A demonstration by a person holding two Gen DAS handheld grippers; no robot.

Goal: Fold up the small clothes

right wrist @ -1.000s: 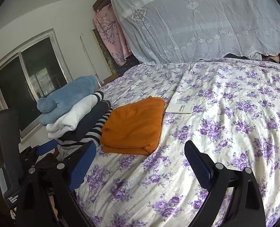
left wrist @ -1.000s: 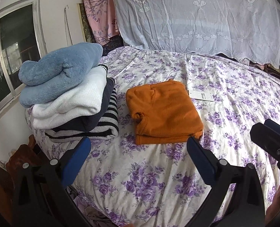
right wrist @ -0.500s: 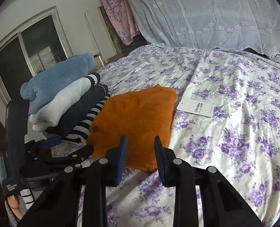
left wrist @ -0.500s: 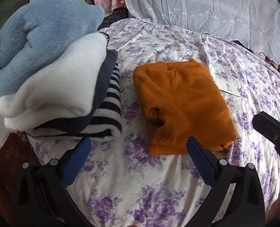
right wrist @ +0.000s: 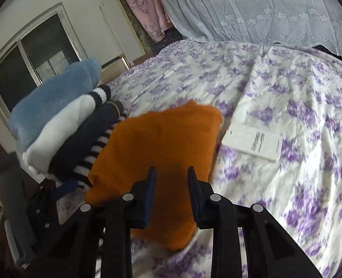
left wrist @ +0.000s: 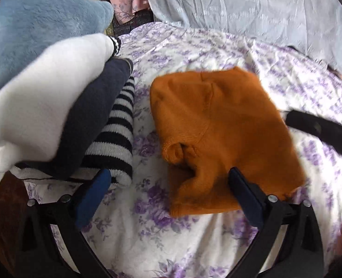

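A: Hovering over the near end of the folded orange garment (right wrist: 161,153), the right gripper (right wrist: 171,178) has just been closing its jaws; they now stand narrow, a slim gap left, nothing pinched between them.

B: And the left gripper (left wrist: 168,185)?

A: Jaws spread wide, empty, tilted down at the bed's (left wrist: 147,243) near edge. Its right finger overlaps the garment's near corner in the picture; whether it touches, I cannot tell.

B: What lies around it?

A: Just beside the orange piece, toward the bed's left edge, a stack of folded clothes (left wrist: 55,106): striped at the bottom, then dark, white, and fluffy blue on top. On the other side a white paper tag (right wrist: 254,143) lies on the floral sheet. A lace cover (right wrist: 263,11) drapes over the far end.
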